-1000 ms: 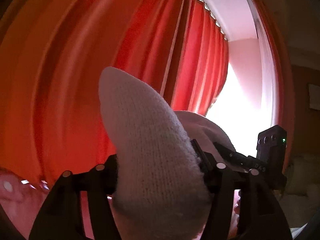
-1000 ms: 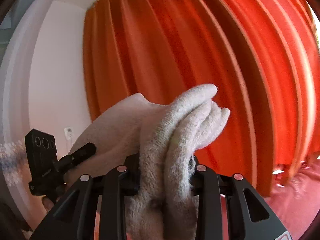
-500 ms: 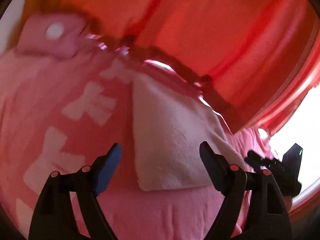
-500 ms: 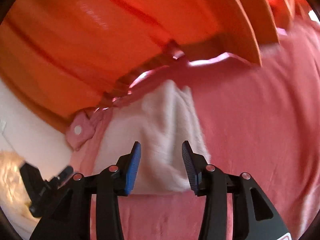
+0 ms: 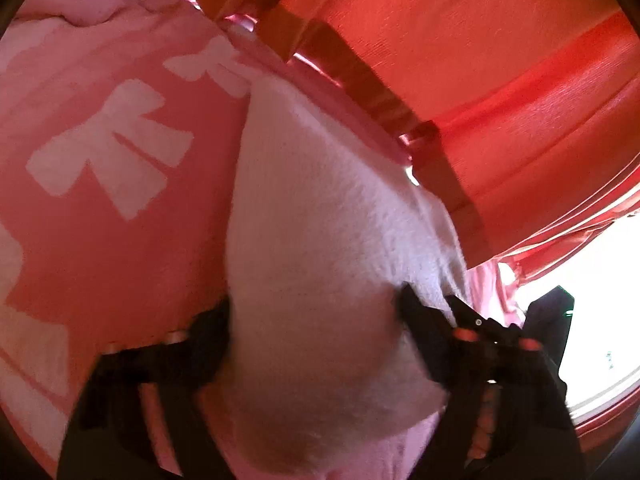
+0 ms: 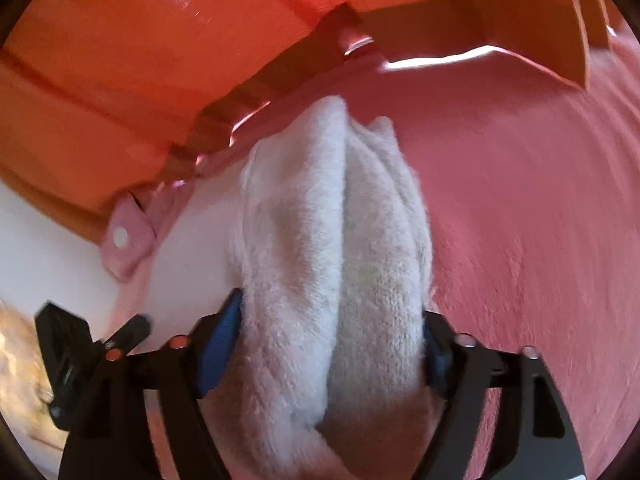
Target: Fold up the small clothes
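A small white knitted garment point(image 5: 320, 220) lies on the pink bedspread point(image 5: 100, 240), reaching toward the curtain. My left gripper point(image 5: 316, 320) straddles its near end with the jaws wide apart. In the right wrist view the same garment point(image 6: 332, 260) shows bunched into two thick folds. My right gripper point(image 6: 332, 340) has its blue-padded fingers point(image 6: 222, 340) on either side of the folds. The jaws stand apart; whether they press the cloth I cannot tell.
Red-orange curtains point(image 5: 480, 80) hang right behind the bed's far edge. A pink pillow point(image 6: 126, 236) with a white dot lies at the far left. The bedspread has white bow prints point(image 5: 112, 148). A bright window point(image 5: 600, 300) is at the right.
A second ago both grippers held the garment up before the curtain. They then let it down on the bed and opened. Now both have moved forward so the cloth sits between their jaws.
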{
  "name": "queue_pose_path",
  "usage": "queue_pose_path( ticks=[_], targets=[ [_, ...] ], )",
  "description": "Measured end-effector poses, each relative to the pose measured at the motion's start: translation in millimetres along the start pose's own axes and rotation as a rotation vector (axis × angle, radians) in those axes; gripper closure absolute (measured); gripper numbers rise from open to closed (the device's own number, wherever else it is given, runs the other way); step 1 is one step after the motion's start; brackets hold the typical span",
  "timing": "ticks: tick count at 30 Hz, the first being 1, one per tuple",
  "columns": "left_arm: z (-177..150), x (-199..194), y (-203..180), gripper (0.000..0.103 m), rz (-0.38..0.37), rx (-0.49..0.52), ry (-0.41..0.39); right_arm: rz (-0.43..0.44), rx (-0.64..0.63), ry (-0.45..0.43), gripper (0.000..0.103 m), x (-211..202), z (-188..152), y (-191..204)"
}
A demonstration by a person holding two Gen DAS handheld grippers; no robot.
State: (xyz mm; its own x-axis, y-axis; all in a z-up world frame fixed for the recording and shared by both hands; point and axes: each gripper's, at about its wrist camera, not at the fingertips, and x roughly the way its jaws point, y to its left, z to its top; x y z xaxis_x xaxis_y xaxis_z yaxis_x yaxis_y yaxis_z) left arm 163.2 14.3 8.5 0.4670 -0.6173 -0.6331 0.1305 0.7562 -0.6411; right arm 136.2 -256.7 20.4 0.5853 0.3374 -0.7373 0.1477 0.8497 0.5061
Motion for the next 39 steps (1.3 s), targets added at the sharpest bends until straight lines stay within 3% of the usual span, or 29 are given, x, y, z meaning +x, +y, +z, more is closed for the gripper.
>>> queue_pose_path(
  ticks=[1,3,5,8,10,13,14,16,17,20,22,24,25,28,29,30,31,33,35,36,37,39],
  targets=[
    [2.2,-4.0,-2.0,0.054,-0.018,0.011,-0.02,-0.004,-0.017,-0.016,0.069,-2.9,1.4,5.3],
    [7.0,-14.3,-8.9,0.06,-0.042,0.043,-0.065,0.015,-0.05,-0.083,0.078,-18.3,6.6,20.0],
    [11.9,-34.8,-24.1,0.062,-0.066,0.097,-0.137,0.109,-0.075,-0.177,0.079,-44.3,12.0,38.9],
    [16.1,-63.0,-38.2,0.062,-0.089,0.156,-0.23,0.147,-0.147,-0.264,0.079,-70.3,10.1,56.8],
    [15.9,-61.3,-32.6,0.061,-0.065,0.166,-0.226,0.12,-0.149,-0.215,0.078,-55.5,7.2,46.6],
    [7.6,-22.8,-6.2,0.06,0.167,0.156,-0.117,-0.003,-0.073,0.002,0.076,-1.8,-2.5,10.2],
    [4.9,-18.9,-1.5,0.059,0.175,0.142,-0.105,0.017,-0.033,-0.005,0.076,-3.0,-5.0,4.3],
    [2.4,-32.9,-7.1,0.059,0.153,0.13,-0.137,-0.008,-0.08,-0.055,0.074,-24.6,-1.3,20.8],
    [2.2,-40.5,-13.1,0.059,0.158,0.147,-0.159,-0.028,-0.122,-0.113,0.074,-41.3,-2.7,32.2],
    [-6.6,-63.9,-30.9,0.053,0.195,0.224,-0.244,-0.056,-0.17,-0.153,0.075,-60.1,-16.4,49.0],
    [-11.9,-57.6,-32.1,0.048,0.239,0.257,-0.22,-0.146,-0.202,-0.083,0.075,-43.7,-24.2,49.4],
    [-17.5,-38.9,-23.5,0.046,0.324,0.251,-0.125,-0.24,-0.201,0.009,0.074,-18.0,-26.1,37.9],
    [-18.0,-37.5,-21.6,0.044,0.323,0.236,-0.107,-0.223,-0.176,0.004,0.073,-19.0,-23.8,34.5],
    [-13.7,-40.4,-15.0,0.038,0.296,0.182,-0.111,-0.163,-0.115,-0.048,0.07,-40.7,-13.7,33.5],
    [-13.1,-44.5,-11.6,0.035,0.285,0.162,-0.114,-0.159,-0.107,-0.063,0.066,-44.5,-12.5,31.4],
    [-13.0,-47.7,-7.1,0.028,0.264,0.136,-0.115,-0.167,-0.104,-0.062,0.054,-45.9,-14.1,27.0],
    [-11.4,-48.0,-0.2,0.023,0.217,0.094,-0.102,-0.173,-0.096,-0.031,0.044,-38.7,-12.7,21.5],
    [-11.0,-41.8,9.5,0.017,0.138,0.024,-0.059,-0.108,-0.065,0.083,0.035,-13.5,-11.5,12.4],
    [-12.7,-32.2,20.6,0.016,0.041,-0.069,0.004,0.01,0.044,0.142,0.033,6.5,-9.6,-3.6],
    [-13.7,-26.5,25.9,0.016,-0.008,-0.108,0.033,0.066,0.07,0.164,0.039,10.8,-8.7,-6.1],
    [-14.9,-24.0,28.3,0.025,-0.031,-0.128,0.047,0.09,0.076,0.152,0.056,11.3,-5.3,-6.5],
    [-15.4,-25.4,26.2,0.038,-0.07,-0.143,0.037,0.048,-0.009,0.07,0.07,-5.6,4.4,8.6]
  ],
)
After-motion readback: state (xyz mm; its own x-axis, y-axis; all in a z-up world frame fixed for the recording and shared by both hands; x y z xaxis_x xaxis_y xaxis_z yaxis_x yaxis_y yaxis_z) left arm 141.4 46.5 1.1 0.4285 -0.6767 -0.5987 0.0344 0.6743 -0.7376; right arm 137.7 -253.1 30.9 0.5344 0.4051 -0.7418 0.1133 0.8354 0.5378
